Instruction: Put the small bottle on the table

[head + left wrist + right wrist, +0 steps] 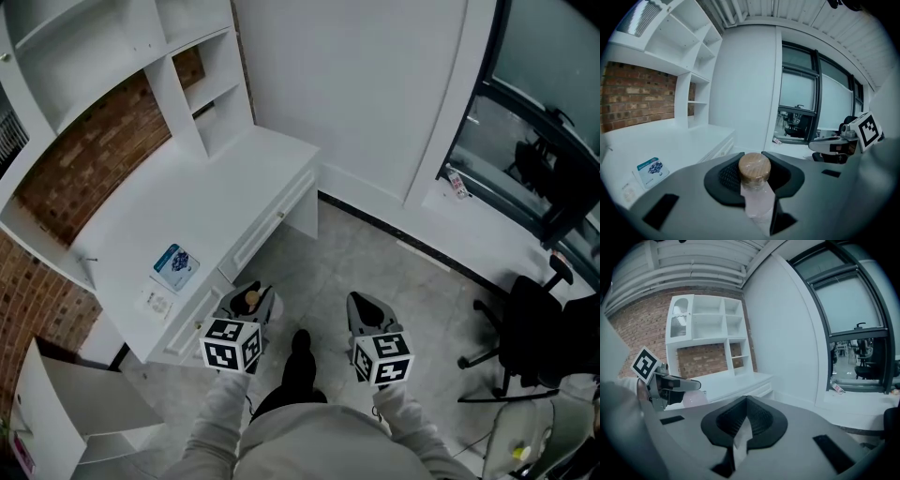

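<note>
The left tongs hold the bottle. The two jaws press on its neck from both sides, about half way open. The bottle is clear and pale pink, and its round brown cap sticks up above the jaws. The bottle is not on the table yet. It hangs in the air over the floor, just beside the front edge of the table, next to the drawers and near the table's near corner.

The right tongs hold nothing. Their jaws are closed, with the tips touching. They hang over the floor too, to the right of the left tongs and apart from them.

The table is white. A blue card lies flat on it close to the front edge, near the near corner. A small white card lies just beside it, closer to that corner. White shelves stand along the back edge of the table. A black chair stands on the floor far off to the right.
</note>
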{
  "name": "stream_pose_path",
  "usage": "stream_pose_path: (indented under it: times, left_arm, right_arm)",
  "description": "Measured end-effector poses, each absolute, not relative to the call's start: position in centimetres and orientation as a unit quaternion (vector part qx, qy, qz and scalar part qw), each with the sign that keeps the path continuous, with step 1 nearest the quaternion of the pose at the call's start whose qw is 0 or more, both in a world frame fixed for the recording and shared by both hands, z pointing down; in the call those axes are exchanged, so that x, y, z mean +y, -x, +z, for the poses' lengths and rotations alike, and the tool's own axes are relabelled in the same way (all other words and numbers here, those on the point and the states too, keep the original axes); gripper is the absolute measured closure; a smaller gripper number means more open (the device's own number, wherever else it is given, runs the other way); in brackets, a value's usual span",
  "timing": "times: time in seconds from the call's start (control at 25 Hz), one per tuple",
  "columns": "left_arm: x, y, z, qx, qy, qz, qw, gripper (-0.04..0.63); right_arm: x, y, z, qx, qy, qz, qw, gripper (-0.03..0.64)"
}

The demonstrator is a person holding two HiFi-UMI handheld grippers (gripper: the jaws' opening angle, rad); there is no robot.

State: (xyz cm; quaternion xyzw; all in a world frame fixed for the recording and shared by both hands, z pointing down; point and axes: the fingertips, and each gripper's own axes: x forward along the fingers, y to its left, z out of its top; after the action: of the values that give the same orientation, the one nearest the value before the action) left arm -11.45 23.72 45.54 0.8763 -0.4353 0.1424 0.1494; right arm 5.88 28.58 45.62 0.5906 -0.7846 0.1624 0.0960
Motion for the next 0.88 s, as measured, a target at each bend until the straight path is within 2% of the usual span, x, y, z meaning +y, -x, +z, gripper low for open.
stream_pose_path:
  times: [0.88]
  left_arm:
    - [0.3,11.7,46.2,-0.415,-0.885,0.145,0.154,0.472]
  right_arm:
    - [5.6,-4.4,45.4,-0.776,-0.599,0.165,0.107,0.589]
